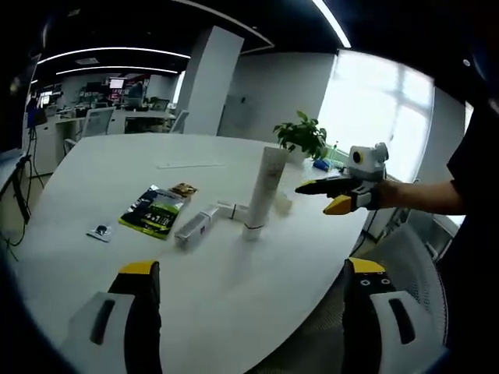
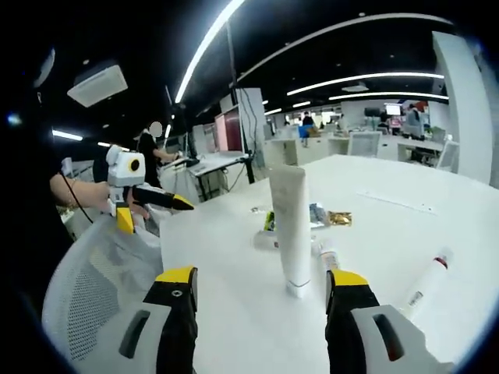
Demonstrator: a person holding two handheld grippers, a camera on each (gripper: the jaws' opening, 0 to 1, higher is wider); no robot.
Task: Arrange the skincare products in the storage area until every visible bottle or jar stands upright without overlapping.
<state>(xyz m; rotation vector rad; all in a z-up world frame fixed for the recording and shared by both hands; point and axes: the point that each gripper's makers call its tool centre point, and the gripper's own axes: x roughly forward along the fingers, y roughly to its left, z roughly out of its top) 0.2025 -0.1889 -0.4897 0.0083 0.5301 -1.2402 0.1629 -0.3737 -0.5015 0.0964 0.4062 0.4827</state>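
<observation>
A tall white tube [image 1: 263, 191] stands upright on its cap near the table's edge, also seen as the tube [image 2: 292, 230] just beyond my right jaws. A white tube [image 1: 196, 227] lies flat beside it, and a shorter one [image 1: 234, 210] lies behind. Another lying tube [image 2: 425, 284] with a red band rests at the right. My left gripper [image 1: 253, 266] is open and empty, short of the table. My right gripper [image 2: 263, 276] is open and empty too. It shows as the right gripper [image 1: 318, 197] right of the tall tube; the left gripper [image 2: 156, 212] appears open over a chair.
A green-black sachet [image 1: 153, 210], a gold packet [image 1: 184, 188] and a small packet [image 1: 100, 231] lie on the white round table [image 1: 156, 156]. A potted plant [image 1: 302, 136] stands at its far edge. A white mesh chair [image 2: 101, 288] sits at the table's rim.
</observation>
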